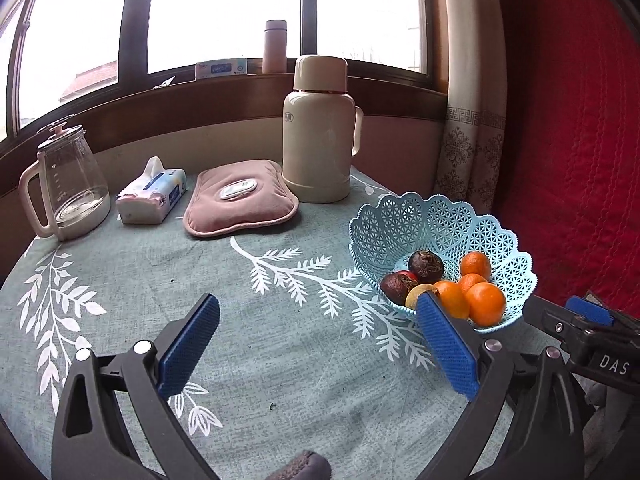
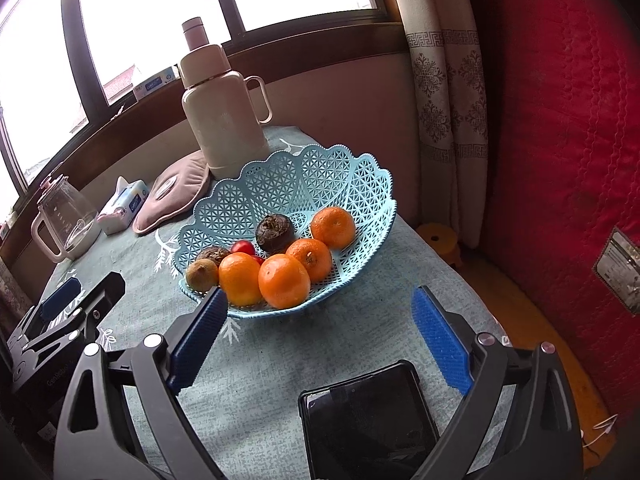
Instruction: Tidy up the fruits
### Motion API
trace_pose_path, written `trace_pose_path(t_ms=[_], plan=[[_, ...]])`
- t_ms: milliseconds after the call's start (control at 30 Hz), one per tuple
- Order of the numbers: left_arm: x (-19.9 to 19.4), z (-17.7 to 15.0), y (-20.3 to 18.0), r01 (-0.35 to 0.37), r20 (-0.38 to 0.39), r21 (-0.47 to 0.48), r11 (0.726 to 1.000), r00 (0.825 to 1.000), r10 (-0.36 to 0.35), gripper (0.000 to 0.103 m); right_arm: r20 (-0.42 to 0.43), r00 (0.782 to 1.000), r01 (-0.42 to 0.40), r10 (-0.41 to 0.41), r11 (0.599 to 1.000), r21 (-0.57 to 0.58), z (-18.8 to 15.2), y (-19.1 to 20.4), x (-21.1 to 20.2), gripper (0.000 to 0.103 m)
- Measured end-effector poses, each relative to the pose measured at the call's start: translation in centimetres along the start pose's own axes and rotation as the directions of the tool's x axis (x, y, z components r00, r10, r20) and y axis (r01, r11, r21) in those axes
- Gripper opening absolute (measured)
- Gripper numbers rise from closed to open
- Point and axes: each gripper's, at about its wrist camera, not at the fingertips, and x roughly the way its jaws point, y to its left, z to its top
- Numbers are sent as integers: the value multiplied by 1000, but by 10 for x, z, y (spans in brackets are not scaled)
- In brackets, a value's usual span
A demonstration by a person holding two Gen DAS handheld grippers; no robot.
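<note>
Both grippers, left (image 1: 318, 306) and right (image 2: 318, 300), gape empty; flask (image 1: 319, 128) at twelve o'clock, basket (image 2: 320, 168) ahead, phone (image 2: 368, 420) beneath.

Tablecloth (image 1: 248, 360): grey-green, white leaf print. Basket (image 2: 304, 176): pale blue lattice, holding orange mandarins (image 2: 284, 280), dark brown fruits (image 2: 276, 232), a red one (image 2: 243, 246). Flask (image 1: 318, 128): cream. Cushion (image 1: 240, 200): dusty pink. Gripper pads (image 1: 188, 344): blue.

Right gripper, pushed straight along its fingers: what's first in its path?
Probably the near rim of the light blue lattice plastic basket, then the front orange. The right gripper is open, empty; depth unclear.
</note>
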Motion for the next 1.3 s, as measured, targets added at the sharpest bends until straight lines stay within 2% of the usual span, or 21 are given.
trace_pose_path(t_ms=[200, 533, 767, 1300], plan=[[1, -1, 0, -19, -3, 11, 1000, 1000, 19, 98, -2, 1000, 12, -12, 1000, -19, -1, 3, 2, 94], [3, -4, 3, -50, -5, 15, 999, 999, 50, 98, 51, 996, 83, -79, 991, -100, -4, 14, -1, 98], [5, -7, 1, -84, -14, 37, 996, 996, 85, 98, 47, 996, 84, -80, 992, -95, -4, 12, 1, 98], [9, -9, 3, -81, -26, 32, 996, 996, 82, 98, 35, 996, 88, -85, 992, -89, -5, 13, 3, 98]])
